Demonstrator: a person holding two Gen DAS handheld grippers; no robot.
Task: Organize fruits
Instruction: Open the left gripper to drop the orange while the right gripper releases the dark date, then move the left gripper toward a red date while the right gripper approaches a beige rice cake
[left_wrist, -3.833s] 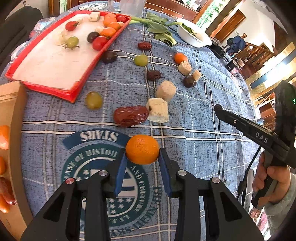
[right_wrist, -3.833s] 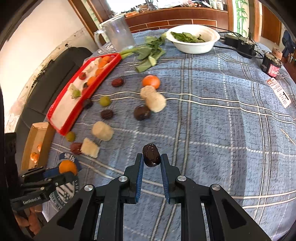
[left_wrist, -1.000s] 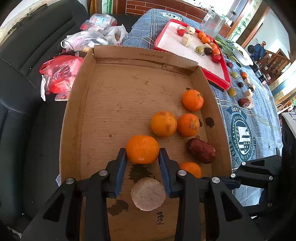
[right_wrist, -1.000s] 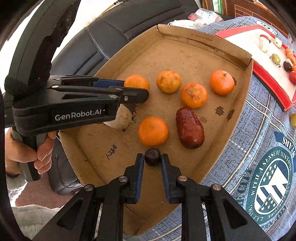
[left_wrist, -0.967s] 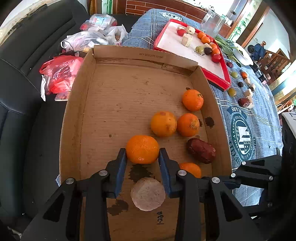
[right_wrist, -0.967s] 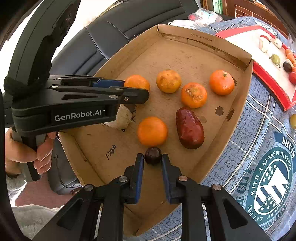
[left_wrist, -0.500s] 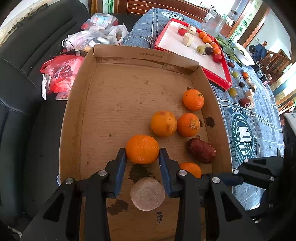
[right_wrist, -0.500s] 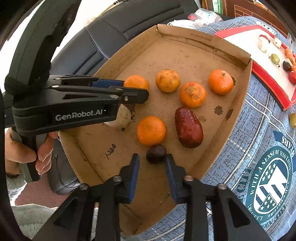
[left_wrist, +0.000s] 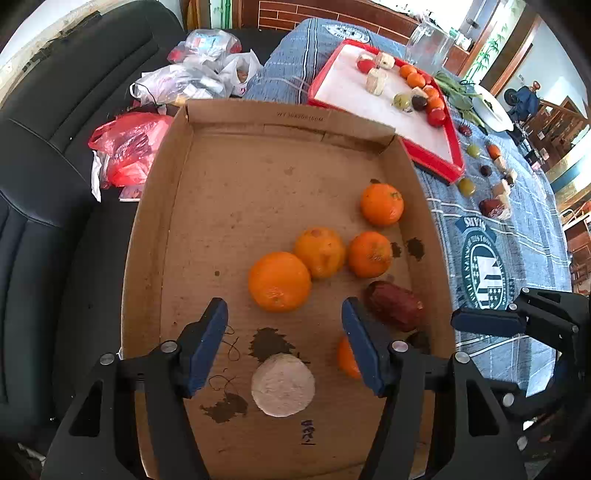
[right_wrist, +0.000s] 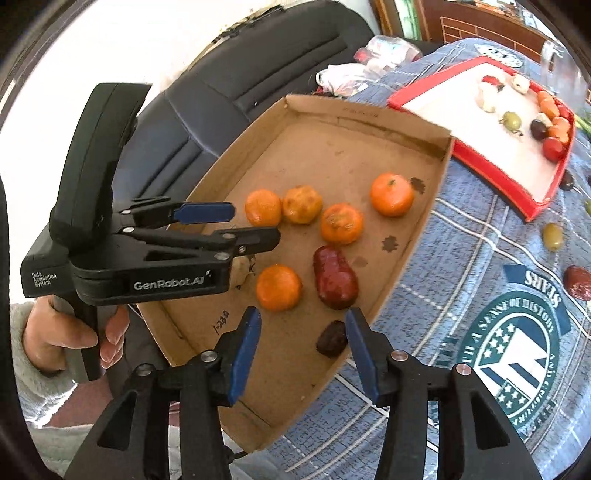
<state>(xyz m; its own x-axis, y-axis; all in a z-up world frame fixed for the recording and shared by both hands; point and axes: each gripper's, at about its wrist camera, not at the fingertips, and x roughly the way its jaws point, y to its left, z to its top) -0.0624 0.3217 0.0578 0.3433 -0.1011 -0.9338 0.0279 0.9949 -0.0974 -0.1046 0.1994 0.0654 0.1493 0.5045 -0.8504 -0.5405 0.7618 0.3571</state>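
The fruits, an orange (left_wrist: 279, 281) and a dark date (right_wrist: 331, 343), lie loose in the box (left_wrist: 155, 236), each just ahead of its gripper's jaws, which have just been opening: left gripper (left_wrist: 284, 347), right gripper (right_wrist: 301, 350).

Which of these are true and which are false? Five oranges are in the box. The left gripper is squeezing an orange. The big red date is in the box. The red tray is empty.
1. Five oranges are in the cardboard box. True.
2. The left gripper is squeezing the orange. False: its jaws have just been opening, and the orange lies free in the box.
3. The big red date is in the box. True.
4. The red tray is empty. False: small fruits and pale chunks lie on it.
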